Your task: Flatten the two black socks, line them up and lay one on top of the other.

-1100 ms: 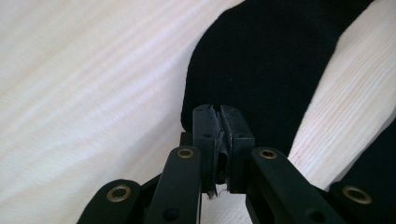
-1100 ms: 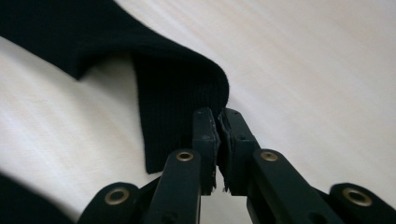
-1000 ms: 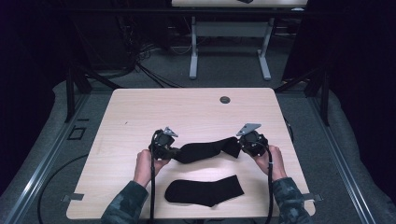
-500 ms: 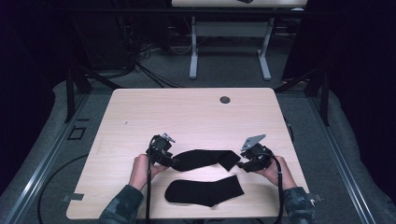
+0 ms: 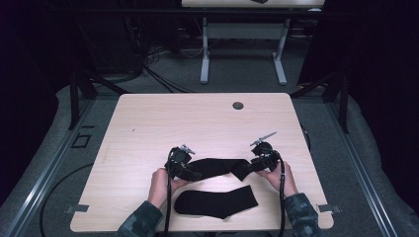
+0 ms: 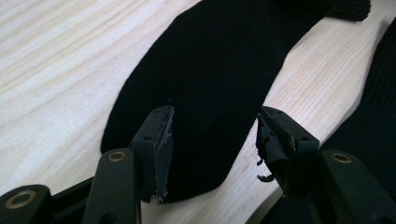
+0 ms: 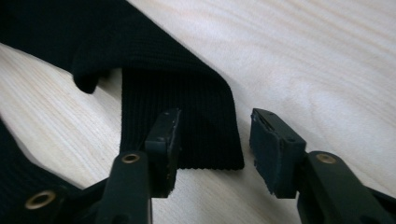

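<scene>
Down came both hands since the frame a second earlier: the black sock that had hung stretched between the two claws was now laid flat on the surface, and both sets of jaws had just been opening. The left claw (image 5: 187, 169) stood released, its jaws spread either side of the toe end of the far sock (image 5: 217, 167); in the left gripper view the sock (image 6: 219, 84) lay between them, slack on the wood, with no pad pressing it. The right claw (image 5: 258, 162) was released too, though its jaws had eased in a touch; in the right gripper view the ribbed cuff (image 7: 187, 121) sat flat between the open jaws, one corner folded over near the heel.

So the sock rested across the near middle of the surface (image 5: 163, 123), running left to right, just beyond a second black sock (image 5: 217, 202) lying near the front edge, the two close but apart.

The step in hand looked like setting the sock down, likely to pair it with its mate. To finish it well, both claws should lift straight up and clear before drifting sideways, so no pad snags the knit and drags it out of line. The folded bit by the cuff wants smoothing first. Any next pinch should take only the top sock's fabric, low and square to the edge.
</scene>
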Available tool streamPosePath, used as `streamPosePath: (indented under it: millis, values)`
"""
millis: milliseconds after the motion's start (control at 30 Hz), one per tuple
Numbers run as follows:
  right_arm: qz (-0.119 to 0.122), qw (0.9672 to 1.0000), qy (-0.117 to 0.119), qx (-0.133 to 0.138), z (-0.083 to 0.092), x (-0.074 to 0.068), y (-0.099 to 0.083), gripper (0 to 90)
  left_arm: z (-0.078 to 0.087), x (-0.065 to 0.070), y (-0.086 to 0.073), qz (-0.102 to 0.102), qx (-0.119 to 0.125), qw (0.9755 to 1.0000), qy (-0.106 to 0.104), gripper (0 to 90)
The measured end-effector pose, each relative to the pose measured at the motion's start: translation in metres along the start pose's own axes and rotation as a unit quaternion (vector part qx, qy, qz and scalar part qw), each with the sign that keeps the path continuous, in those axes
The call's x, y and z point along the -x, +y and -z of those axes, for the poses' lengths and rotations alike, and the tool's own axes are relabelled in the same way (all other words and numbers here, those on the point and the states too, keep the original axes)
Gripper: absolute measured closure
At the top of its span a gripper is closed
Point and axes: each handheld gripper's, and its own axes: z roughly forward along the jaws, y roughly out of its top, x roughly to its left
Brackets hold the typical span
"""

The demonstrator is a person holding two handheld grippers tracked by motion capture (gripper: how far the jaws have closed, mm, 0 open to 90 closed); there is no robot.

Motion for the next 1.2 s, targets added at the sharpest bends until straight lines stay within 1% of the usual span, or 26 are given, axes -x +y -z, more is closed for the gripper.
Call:
streamPosePath:
  millis: [67, 100, 167, 200, 333, 400, 467, 533, 600, 633, 667, 733, 767, 800, 833, 867, 900, 933, 967, 1000, 1033, 1067, 1100, 1133, 1167, 1200]
  values:
    - [-0.005, 1.0000, 0.004, -0.003, -0.002, 0.000, 0.000, 59.0, -0.004, 0.002, 0.001, -0.005, -0.009, 0.9999, 0.011, 47.3]
    - [-0.009, 0.9999, 0.006, 0.001, -0.003, 0.000, -0.001, 61.1, -0.006, 0.003, 0.001, -0.007, -0.013, 0.9998, 0.011, 48.2]
    - [-0.008, 0.9999, 0.008, -0.003, -0.002, 0.002, -0.002, 64.1, -0.007, 0.006, 0.002, -0.015, -0.017, 0.9994, 0.025, 51.4]
    - [-0.015, 0.9998, 0.008, -0.003, -0.001, 0.002, -0.002, 65.9, -0.007, 0.007, 0.002, -0.018, -0.019, 0.9992, 0.029, 53.7]
    - [-0.018, 0.9998, 0.010, -0.006, -0.001, 0.003, -0.003, 73.8, -0.007, 0.009, 0.001, -0.036, -0.024, 0.9979, 0.049, 69.3]
    - [-0.017, 0.9996, 0.018, -0.011, -0.001, 0.004, -0.002, 77.6, -0.006, 0.005, 0.001, -0.038, -0.025, 0.9979, 0.047, 80.5]
    - [-0.018, 0.9996, 0.019, -0.013, -0.001, 0.004, -0.002, 79.2, -0.005, 0.002, 0.000, -0.038, -0.024, 0.9983, 0.037, 87.0]
    - [-0.006, 0.9996, 0.019, -0.021, -0.001, 0.004, 0.000, 80.7, -0.005, -0.001, 0.001, -0.040, -0.025, 0.9984, 0.031, 88.1]
    - [0.009, 0.9997, 0.005, -0.022, 0.000, 0.002, 0.002, 81.9, -0.004, -0.002, 0.002, -0.044, -0.024, 0.9983, 0.031, 88.7]
    - [0.022, 0.9994, -0.005, -0.027, 0.001, 0.002, 0.003, 82.2, -0.003, -0.004, 0.003, -0.049, -0.025, 0.9980, 0.031, 88.9]
    - [0.025, 0.9995, -0.009, -0.016, 0.001, 0.001, 0.004, 82.5, -0.002, -0.006, 0.005, -0.051, -0.023, 0.9980, 0.028, 88.9]
    - [0.056, 0.9975, -0.042, -0.011, 0.003, 0.005, 0.011, 82.9, 0.005, -0.010, 0.014, -0.056, -0.012, 0.9978, 0.033, 89.0]
    - [0.072, 0.9952, -0.066, -0.011, 0.006, 0.009, 0.017, 83.0, 0.009, -0.012, 0.021, -0.060, -0.004, 0.9977, 0.030, 89.0]
    - [0.094, 0.9916, -0.089, 0.005, 0.010, 0.010, 0.023, 83.1, 0.016, -0.014, 0.028, -0.063, 0.006, 0.9973, 0.036, 89.0]
    - [0.118, 0.9854, -0.118, 0.033, 0.016, 0.011, 0.030, 82.9, 0.019, -0.014, 0.032, -0.069, 0.015, 0.9968, 0.038, 88.9]
    - [0.134, 0.9786, -0.146, 0.055, 0.020, 0.009, 0.032, 82.7, 0.022, -0.015, 0.036, -0.080, 0.025, 0.9960, 0.032, 88.8]
    - [0.165, 0.9680, -0.175, 0.073, 0.025, 0.005, 0.033, 81.9, 0.023, -0.016, 0.038, -0.080, 0.021, 0.9960, 0.035, 88.3]
    - [0.189, 0.9598, -0.189, 0.086, 0.027, 0.001, 0.032, 80.9, 0.022, -0.017, 0.037, -0.084, 0.017, 0.9958, 0.032, 87.6]
    - [0.205, 0.9546, -0.191, 0.100, 0.028, -0.003, 0.028, 79.0, 0.018, -0.019, 0.034, -0.085, 0.005, 0.9962, 0.018, 85.4]
    - [0.228, 0.9529, -0.174, 0.098, 0.028, -0.007, 0.022, 76.6, 0.012, -0.019, 0.029, -0.087, -0.014, 0.9957, 0.028, 80.9]
    - [0.242, 0.9531, -0.160, 0.085, 0.027, -0.010, 0.012, 73.5, 0.009, -0.019, 0.025, -0.090, -0.023, 0.9954, 0.025, 75.2]
    - [0.243, 0.9571, -0.140, 0.074, 0.026, -0.011, 0.007, 70.7, 0.004, -0.020, 0.019, -0.089, -0.034, 0.9954, 0.008, 73.5]
    - [0.250, 0.9621, -0.098, 0.050, 0.025, -0.011, 0.000, 69.3, 0.000, -0.020, 0.014, -0.085, -0.045, 0.9954, 0.006, 69.5]
    - [0.256, 0.9614, -0.090, 0.045, 0.025, -0.013, -0.009, 66.8, -0.001, -0.020, 0.009, -0.080, -0.046, 0.9957, 0.006, 62.6]
    - [0.244, 0.9676, -0.054, 0.038, 0.025, -0.013, -0.016, 62.3, 0.000, -0.020, 0.007, -0.078, -0.037, 0.9962, 0.002, 58.0]
    - [0.234, 0.9705, -0.045, 0.037, 0.026, -0.012, -0.020, 60.9, 0.002, -0.021, 0.005, -0.071, -0.034, 0.9969, -0.002, 56.0]
